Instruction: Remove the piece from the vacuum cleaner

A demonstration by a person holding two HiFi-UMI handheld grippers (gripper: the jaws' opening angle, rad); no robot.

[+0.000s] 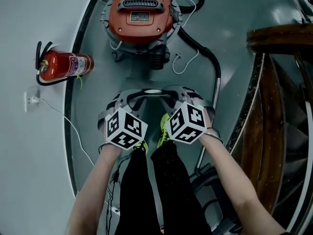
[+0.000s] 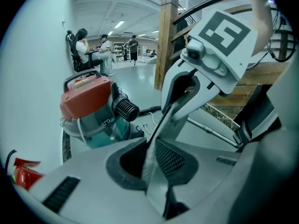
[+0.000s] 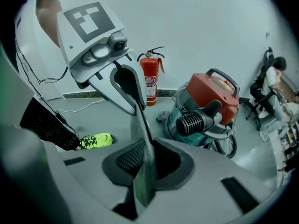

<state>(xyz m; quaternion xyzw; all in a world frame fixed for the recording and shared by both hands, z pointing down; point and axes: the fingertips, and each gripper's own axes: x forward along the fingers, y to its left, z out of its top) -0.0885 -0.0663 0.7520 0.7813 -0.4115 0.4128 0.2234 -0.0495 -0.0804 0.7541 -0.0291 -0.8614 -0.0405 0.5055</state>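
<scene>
Grey floor fills the head view, with the red vacuum cleaner [image 1: 140,16] standing at the far side and its black hose [image 1: 211,65] running to the right. On the left a fire extinguisher [image 1: 61,66] lies beside the wall. I see the left gripper [image 2: 148,158] and the right gripper [image 3: 147,158] near my legs, facing each other. The jaws of each one are almost together and pinch the same thin grey piece [image 2: 158,141], which I see only by its edge. This piece is up between the two grippers, well apart from the vacuum cleaner. A green shoe [image 1: 165,126] shows under the right marker cube.
</scene>
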